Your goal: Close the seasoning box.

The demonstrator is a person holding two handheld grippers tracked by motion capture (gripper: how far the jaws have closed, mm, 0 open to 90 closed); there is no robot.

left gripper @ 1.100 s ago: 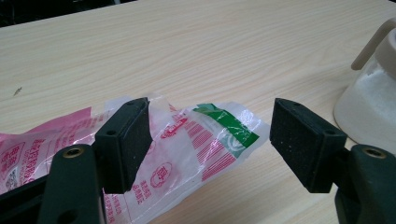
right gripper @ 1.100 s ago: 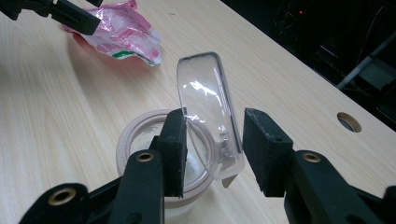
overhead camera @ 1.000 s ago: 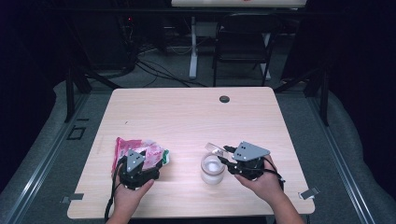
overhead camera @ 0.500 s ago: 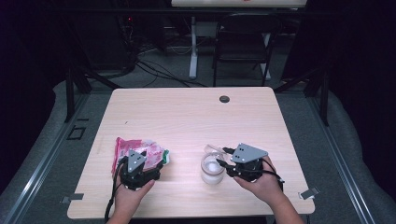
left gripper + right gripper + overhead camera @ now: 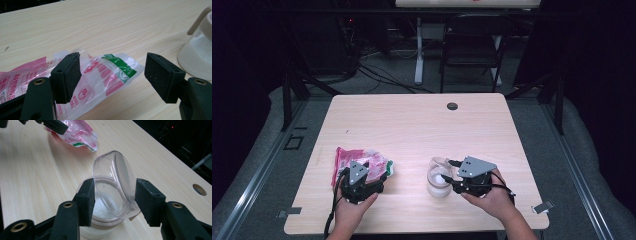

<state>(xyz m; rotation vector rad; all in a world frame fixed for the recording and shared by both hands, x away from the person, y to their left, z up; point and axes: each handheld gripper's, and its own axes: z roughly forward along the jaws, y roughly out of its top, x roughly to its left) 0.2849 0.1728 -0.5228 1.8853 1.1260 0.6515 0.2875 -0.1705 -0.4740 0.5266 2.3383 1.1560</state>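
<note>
- Right gripper (image 5: 114,201): jaws just opening, spread astride the raised clear plastic flip lid (image 5: 113,183) of a round white-powder jar (image 5: 438,179).
- Left gripper (image 5: 112,75): spread over a crinkled pink-and-green plastic bag (image 5: 105,72), at the jar's nine o'clock.

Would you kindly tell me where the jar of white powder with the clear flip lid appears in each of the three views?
High view: the jar stands on the table's near right part, just left of the right tongs.
Left gripper view: at the right edge, the jar is partly cut off.
Right gripper view: bottom centre, the jar has its lid tipped up between the open jaws.
Shared landmark: the pink plastic bag.
</note>
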